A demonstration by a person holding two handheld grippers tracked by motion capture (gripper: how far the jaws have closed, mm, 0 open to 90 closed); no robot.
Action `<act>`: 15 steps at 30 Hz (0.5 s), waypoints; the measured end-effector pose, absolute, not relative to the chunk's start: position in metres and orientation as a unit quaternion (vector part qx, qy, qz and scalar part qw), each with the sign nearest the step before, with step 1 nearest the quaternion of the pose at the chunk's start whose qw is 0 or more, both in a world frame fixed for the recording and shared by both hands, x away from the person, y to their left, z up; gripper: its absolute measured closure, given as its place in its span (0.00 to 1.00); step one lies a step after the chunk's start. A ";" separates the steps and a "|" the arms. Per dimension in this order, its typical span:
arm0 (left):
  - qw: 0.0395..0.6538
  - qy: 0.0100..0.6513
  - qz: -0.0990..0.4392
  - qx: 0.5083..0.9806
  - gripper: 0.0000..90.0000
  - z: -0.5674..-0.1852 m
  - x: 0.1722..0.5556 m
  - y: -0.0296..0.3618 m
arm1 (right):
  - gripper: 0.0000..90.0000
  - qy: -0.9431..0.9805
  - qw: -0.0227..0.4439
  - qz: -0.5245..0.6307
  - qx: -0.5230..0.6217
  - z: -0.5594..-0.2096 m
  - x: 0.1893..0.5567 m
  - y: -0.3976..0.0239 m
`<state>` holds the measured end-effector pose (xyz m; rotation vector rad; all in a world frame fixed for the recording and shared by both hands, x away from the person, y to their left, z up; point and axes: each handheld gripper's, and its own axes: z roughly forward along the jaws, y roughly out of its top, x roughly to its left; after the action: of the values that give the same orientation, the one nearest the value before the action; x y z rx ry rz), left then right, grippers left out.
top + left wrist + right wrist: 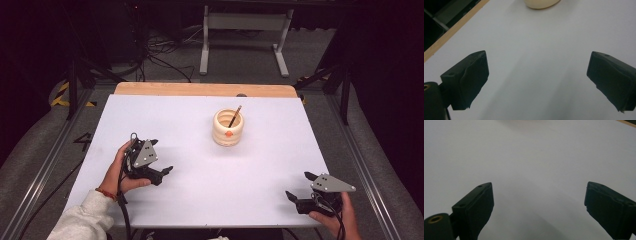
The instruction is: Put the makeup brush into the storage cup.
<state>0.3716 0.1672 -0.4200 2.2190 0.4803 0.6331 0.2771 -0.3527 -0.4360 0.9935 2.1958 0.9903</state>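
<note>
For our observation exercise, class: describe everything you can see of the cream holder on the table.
The holder is a short round cup, cream coloured, its wall shaped like stacked rounded rings; it looks like ceramic or plastic. A small orange dot marks its near side. It stands upright on the white table, toward the far middle, open at the top. A dark pencil leans inside, its tip past the rim toward the far right. Both tools are well apart from it, and nothing else touches it.
</note>
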 end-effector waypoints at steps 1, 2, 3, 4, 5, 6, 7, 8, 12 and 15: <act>0.384 0.191 0.246 0.869 0.06 -0.421 0.371 0.168 | 0.10 0.813 0.265 0.367 0.368 -0.436 0.277 -0.353; 0.381 0.191 0.245 0.871 0.06 -0.422 0.371 0.169 | 0.10 0.813 0.265 0.367 0.368 -0.436 0.277 -0.353; 0.381 0.193 0.244 0.870 0.06 -0.423 0.370 0.170 | 0.11 0.813 0.265 0.367 0.367 -0.436 0.277 -0.353; 0.377 0.192 0.246 0.872 0.06 -0.424 0.370 0.171 | 0.11 0.813 0.265 0.367 0.367 -0.436 0.277 -0.353; 0.377 0.196 0.245 0.871 0.06 -0.425 0.369 0.172 | 0.11 0.812 0.265 0.367 0.367 -0.436 0.277 -0.353; 0.378 0.195 0.244 0.871 0.06 -0.426 0.369 0.173 | 0.11 0.813 0.264 0.367 0.367 -0.436 0.277 -0.353; 0.376 0.197 0.244 0.872 0.06 -0.426 0.369 0.174 | 0.11 0.813 0.264 0.367 0.367 -0.436 0.277 -0.352; 0.376 0.201 0.243 0.871 0.06 -0.428 0.368 0.177 | 0.10 0.813 0.265 0.367 0.366 -0.436 0.277 -0.352; 0.376 0.205 0.244 0.870 0.06 -0.428 0.367 0.180 | 0.10 0.813 0.265 0.367 0.366 -0.436 0.277 -0.352; 0.372 0.205 0.244 0.872 0.06 -0.430 0.365 0.184 | 0.11 0.813 0.265 0.367 0.366 -0.436 0.277 -0.352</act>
<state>0.3654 0.1842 -0.4296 2.2335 0.5249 0.6262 0.2772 -0.3522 -0.4359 0.9901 2.1972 0.9908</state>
